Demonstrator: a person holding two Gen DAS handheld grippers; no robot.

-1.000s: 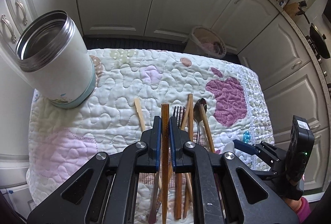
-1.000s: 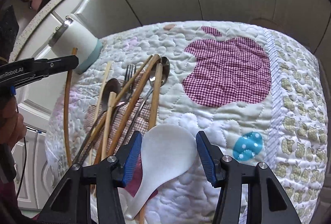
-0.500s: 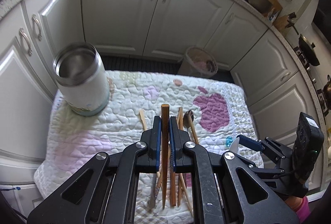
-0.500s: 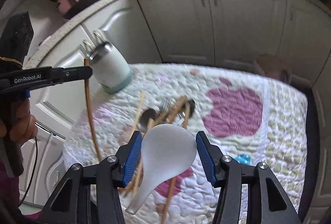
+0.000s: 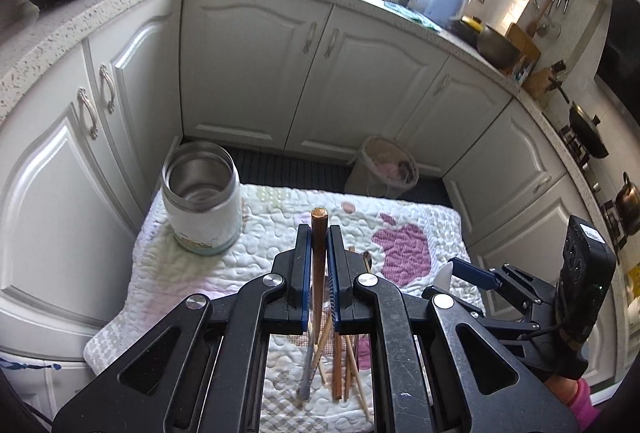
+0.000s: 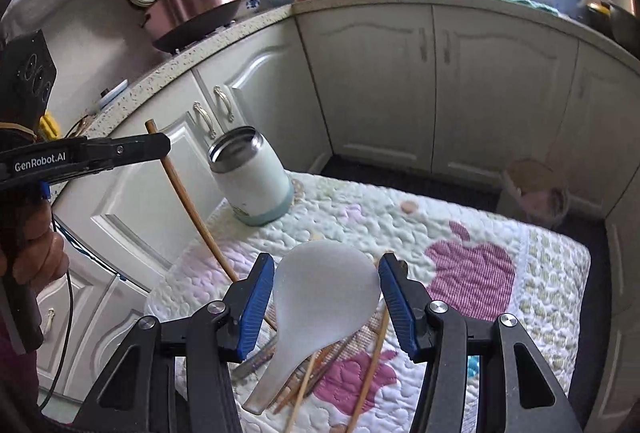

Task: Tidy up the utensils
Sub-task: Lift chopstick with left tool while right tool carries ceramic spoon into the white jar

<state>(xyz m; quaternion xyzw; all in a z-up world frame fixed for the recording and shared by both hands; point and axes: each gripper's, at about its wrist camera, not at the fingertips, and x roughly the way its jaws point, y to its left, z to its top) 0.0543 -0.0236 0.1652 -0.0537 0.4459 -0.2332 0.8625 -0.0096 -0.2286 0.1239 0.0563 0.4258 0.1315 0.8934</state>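
My left gripper (image 5: 319, 245) is shut on a long brown wooden chopstick (image 5: 319, 265) and holds it high above the quilted table. The same chopstick (image 6: 188, 201) hangs down from the left gripper (image 6: 160, 145) in the right wrist view. My right gripper (image 6: 326, 289) is shut on a white rice spoon (image 6: 320, 297), lifted above the table; it shows at the right of the left wrist view (image 5: 460, 269). A white steel-rimmed cup (image 5: 202, 197) stands open and upright at the table's far left corner (image 6: 252, 181). Several chopsticks, a fork and spoons (image 5: 336, 365) lie in a pile below both grippers.
The small table wears a quilted cover (image 5: 280, 229) with a purple apple patch (image 5: 402, 249). White kitchen cabinets (image 5: 312, 73) surround it. A bin (image 5: 384, 173) stands on the floor behind the table. A pot (image 6: 192, 5) sits on the counter.
Both grippers have risen well above the table, carrying the chopstick and the white spoon up with them. The cup and utensil pile now look smaller and farther below.
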